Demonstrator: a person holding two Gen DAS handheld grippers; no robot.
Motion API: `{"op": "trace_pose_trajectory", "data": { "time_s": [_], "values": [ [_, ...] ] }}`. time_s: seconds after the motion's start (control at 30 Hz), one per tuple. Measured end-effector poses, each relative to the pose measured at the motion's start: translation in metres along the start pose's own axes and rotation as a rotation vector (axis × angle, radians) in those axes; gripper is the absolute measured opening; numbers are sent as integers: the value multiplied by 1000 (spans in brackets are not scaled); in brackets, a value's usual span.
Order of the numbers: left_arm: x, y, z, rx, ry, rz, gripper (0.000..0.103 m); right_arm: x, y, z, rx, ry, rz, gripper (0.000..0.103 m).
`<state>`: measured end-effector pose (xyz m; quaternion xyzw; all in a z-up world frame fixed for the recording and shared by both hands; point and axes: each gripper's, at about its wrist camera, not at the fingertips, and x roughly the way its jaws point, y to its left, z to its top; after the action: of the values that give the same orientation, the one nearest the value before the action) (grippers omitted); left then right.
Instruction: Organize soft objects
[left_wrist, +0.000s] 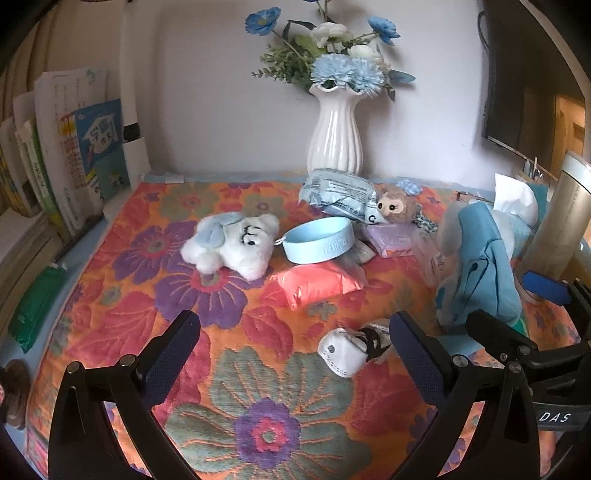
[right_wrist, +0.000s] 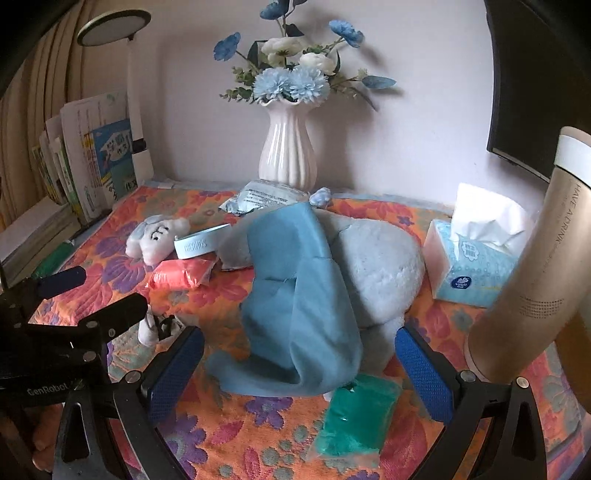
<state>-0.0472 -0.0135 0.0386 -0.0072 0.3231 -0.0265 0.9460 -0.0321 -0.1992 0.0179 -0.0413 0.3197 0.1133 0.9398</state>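
Observation:
My left gripper stands open over the floral cloth. A small white plush trinket lies just ahead of its right finger, untouched. Further back lie a white plush bear, a light blue ring-shaped bowl, a coral soft packet, an owl plush and a purple tissue pack. My right gripper is open, its fingers either side of a big blue elephant plush without pinching it. A green soft packet lies under the plush's front edge.
A white vase of blue flowers stands at the back wall, with a blue-white wrapped pack before it. Books line the left edge, beside another green packet. A tissue box and a tall beige bottle stand at right.

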Motion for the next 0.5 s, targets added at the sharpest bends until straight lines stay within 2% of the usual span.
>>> {"op": "trace_pose_trajectory", "data": {
  "time_s": [0.5],
  "values": [
    [2, 4, 2, 3, 32, -5, 102, 1, 2, -2, -27, -7, -18, 103]
  ]
}}
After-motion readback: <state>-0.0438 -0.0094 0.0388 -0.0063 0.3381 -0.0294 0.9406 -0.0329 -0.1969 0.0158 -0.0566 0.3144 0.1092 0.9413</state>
